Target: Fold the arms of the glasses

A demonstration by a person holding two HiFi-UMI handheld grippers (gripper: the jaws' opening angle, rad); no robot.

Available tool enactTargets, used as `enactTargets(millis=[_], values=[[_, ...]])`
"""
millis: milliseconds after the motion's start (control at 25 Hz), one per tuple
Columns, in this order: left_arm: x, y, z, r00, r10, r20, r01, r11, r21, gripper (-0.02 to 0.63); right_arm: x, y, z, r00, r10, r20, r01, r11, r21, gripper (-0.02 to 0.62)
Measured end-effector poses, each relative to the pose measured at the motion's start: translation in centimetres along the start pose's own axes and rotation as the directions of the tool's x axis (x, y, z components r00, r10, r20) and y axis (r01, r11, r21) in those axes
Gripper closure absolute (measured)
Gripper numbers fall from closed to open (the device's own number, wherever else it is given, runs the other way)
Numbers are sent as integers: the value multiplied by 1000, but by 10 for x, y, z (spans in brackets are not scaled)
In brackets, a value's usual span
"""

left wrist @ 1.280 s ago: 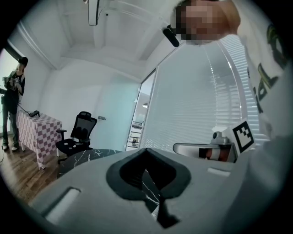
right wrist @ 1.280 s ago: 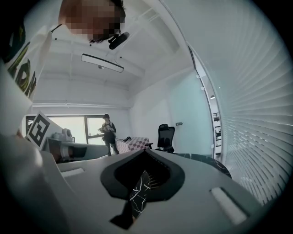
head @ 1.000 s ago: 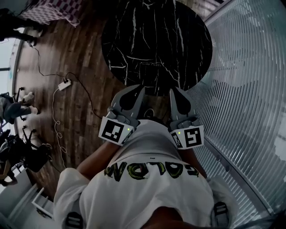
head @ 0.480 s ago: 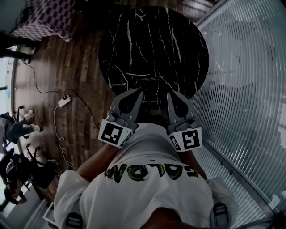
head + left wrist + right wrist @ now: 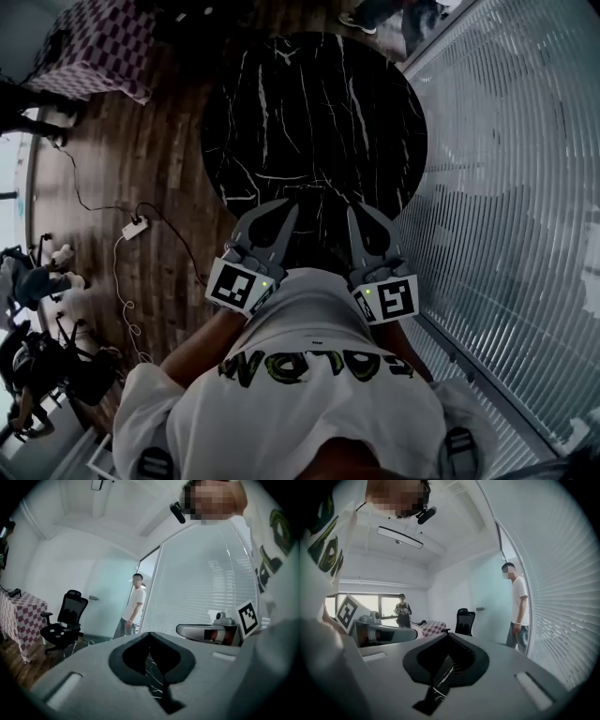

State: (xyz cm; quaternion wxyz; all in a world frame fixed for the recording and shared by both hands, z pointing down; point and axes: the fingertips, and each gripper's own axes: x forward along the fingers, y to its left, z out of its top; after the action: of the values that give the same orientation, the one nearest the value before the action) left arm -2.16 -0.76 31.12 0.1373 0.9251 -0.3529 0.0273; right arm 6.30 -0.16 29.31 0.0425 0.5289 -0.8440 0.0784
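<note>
Left gripper [image 5: 289, 208] and right gripper [image 5: 352, 212] sit side by side at the centre of the head view, each with its jaws pressed together on nothing; through the diamond gap in each gripper view only veined marble shows. Both tips hang just over the near, lower edge of the round black table [image 5: 281, 103], which fills the upper middle of the frame, with the person's white shirt [image 5: 319, 375] below them. The glasses [image 5: 306, 188] are hard to pick out on the dark stone: a faint pale outline just above and between the two tips is probably them, though I cannot tell whether the arms stand spread. The step in hand looks like the approach, with no folding begun. To do it well, the jaws likely need to spread before they reach the frame, since closed tips would only shove it across the slick marble. One gripper should probably steady the front at the bridge while the other nudges a single arm inward close to its hinge, then the second arm over it. Coming in low and slow seems wise, as dark frame on dark top gives little contrast. The slatted blind wall [image 5: 506, 187] along the right and the wooden floor [image 5: 178, 122] at left stay clear of the work
</note>
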Motion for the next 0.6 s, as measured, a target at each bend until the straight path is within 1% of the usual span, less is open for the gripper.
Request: enactTargets(millis=[120,240,360,440,480,600], values=[[7,-6,1,1000,-7,0,7,1000,12,606,-1,-11,4,1000,7,2,-7,1000,-14,594],[11,-8,-1,1000,-1,-23,1,1000,15,606,-5,-19,3,1000,10,-10,-10,1000,-15,594],[19,-3,-2,1000,3,-28,-2,999,44,604,0,-31,-1,1000,10,-18,-10,1000,-25,594],[28,3,-10,999,-9,-32,12,997,74,581,5,-42,-15,999,3,-39,-4,1000,-28,594],[31,6,-19,998,-16,-53,20,996,86,576,6,-47,-28,998,-2,-58,1,1000,-23,594],[38,17,-52,988,-24,-152,43,991,123,553,5,-57,-71,988,-17,-154,15,1000,-17,594]])
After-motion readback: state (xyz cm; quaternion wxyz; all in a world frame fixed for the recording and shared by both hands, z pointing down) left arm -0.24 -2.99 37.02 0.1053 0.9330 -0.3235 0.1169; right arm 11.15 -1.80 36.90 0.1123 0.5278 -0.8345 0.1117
